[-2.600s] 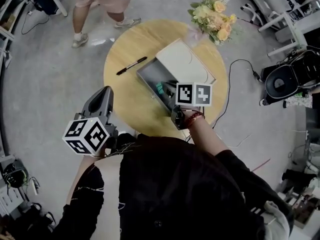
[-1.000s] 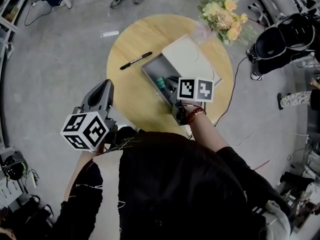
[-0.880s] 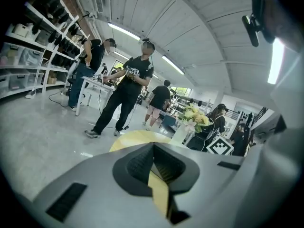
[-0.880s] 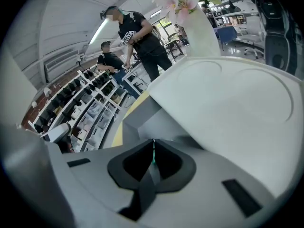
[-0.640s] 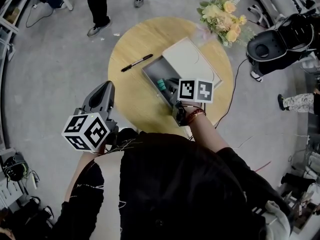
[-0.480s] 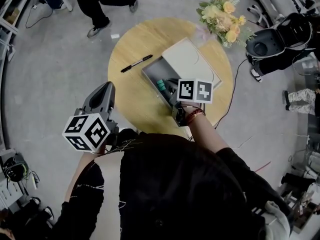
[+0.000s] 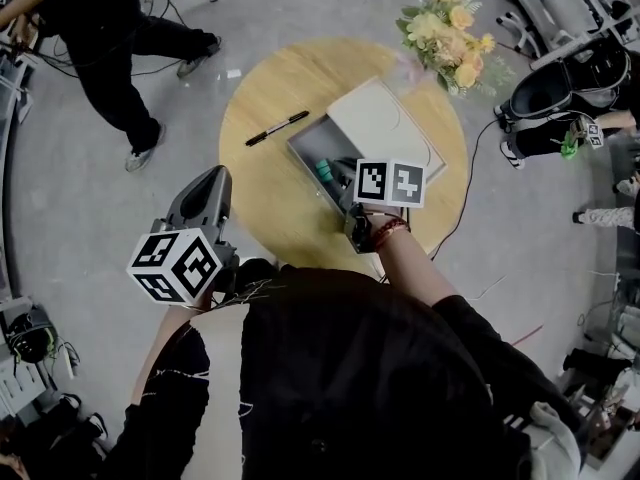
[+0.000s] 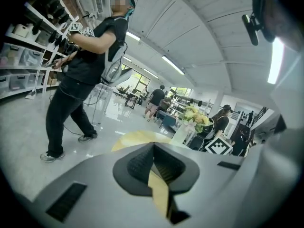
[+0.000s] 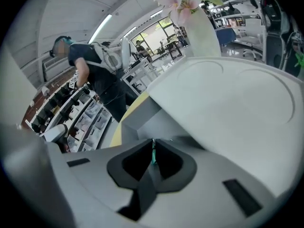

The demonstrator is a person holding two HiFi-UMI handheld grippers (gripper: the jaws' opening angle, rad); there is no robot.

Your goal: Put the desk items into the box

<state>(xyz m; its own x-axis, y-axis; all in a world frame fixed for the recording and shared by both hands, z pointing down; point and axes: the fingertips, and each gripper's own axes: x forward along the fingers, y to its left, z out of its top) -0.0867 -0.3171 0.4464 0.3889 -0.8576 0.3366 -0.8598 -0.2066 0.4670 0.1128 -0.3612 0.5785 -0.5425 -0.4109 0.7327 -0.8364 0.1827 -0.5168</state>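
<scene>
The teal item (image 7: pixel 322 171) lies inside the open box (image 7: pixel 310 144), toward its near end. In the right gripper view it shows as a thin teal sliver in the slit between the jaw tips. The right gripper (image 9: pixel 152 151) is angled down into the near corner of the box. Its jaws stand almost together with the pads apparently against the item, and they have just been easing apart.

Judged step: release of the teal item into the box.

The box sits right of centre on the round wooden table (image 7: pixel 262 203). Its lid (image 7: pixel 385 123) is folded back flat on the far side. A black pen (image 7: pixel 277 128) lies on the table just left of the box, apart from it and not yet packed. A vase of flowers (image 7: pixel 445 28) stands at the far edge of the table, beyond the lid.

The left gripper (image 8: pixel 153 151) is held off the near left edge of the table, well apart from the pen. Its jaws are drawn together at the tips with nothing between them; only a strip of tabletop shows through.

Next move, as judged:
1. Open the right jaws fully so the item drops free.
2. Lift the right gripper clear of the box wall.
3. Bring one gripper to the pen, jaws spread across its barrel, and carry it to the box.
</scene>
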